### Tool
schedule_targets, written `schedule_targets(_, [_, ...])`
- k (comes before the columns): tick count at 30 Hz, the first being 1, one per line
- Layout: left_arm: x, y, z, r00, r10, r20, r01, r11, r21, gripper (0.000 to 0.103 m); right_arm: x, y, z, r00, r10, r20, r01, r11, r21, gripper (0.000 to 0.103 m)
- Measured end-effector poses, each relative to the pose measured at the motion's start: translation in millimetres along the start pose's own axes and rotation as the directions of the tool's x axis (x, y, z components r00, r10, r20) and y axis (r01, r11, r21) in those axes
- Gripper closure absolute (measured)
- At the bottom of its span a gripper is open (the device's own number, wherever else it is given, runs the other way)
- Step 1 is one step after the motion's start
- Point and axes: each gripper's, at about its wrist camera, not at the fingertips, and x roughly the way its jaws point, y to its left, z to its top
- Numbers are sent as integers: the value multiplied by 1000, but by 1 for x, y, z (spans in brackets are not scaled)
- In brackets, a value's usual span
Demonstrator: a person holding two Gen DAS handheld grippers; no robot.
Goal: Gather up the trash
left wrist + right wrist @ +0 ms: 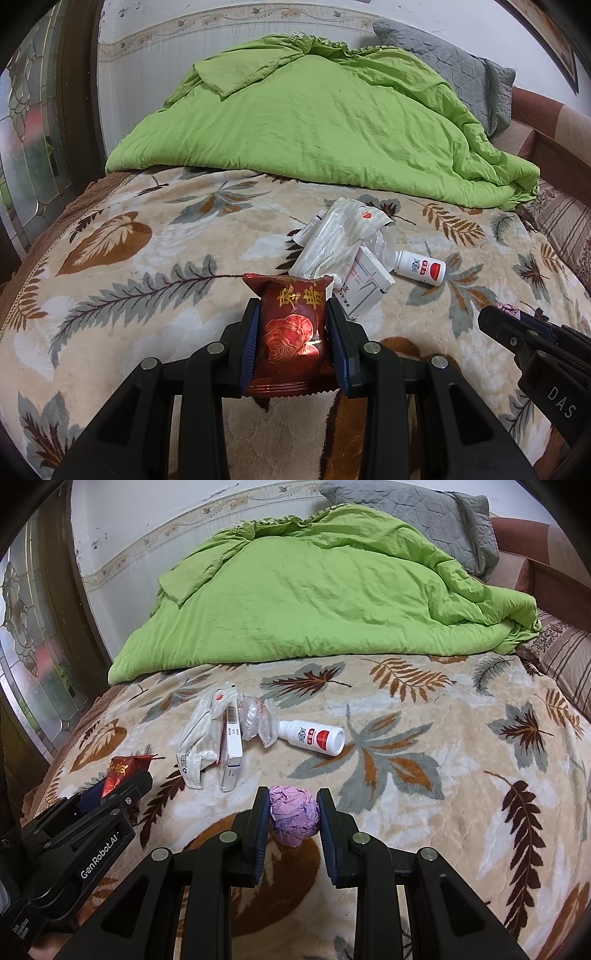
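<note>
My left gripper [291, 306] is shut on a red snack packet [291, 325] with gold characters, held above the leaf-patterned blanket [129, 277]. My right gripper [293, 794] is shut on a crumpled pink paper ball [294, 815]. On the blanket ahead lie a white foil pouch [201, 734], a white medicine box [232, 742], a crumpled clear plastic wrapper [258, 720] and a white bottle with a red label [314, 737]. The same pile [343, 243] and bottle [421, 266] show in the left wrist view. The right gripper [491, 317] shows at the right edge there.
A rumpled green quilt [314, 590] covers the far half of the bed, with a grey pillow [424, 513] behind it. A white wall runs along the back. A glass-panelled door [33, 646] stands at the left. A striped cushion [565, 657] lies at the right.
</note>
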Motion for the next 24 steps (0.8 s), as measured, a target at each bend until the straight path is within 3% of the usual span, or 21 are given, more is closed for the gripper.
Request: schedule_targets(24, [-23, -6, 3, 999, 11, 33, -12, 1000, 28, 69, -26, -13, -9, 1000, 24, 20, -25, 998, 61, 76])
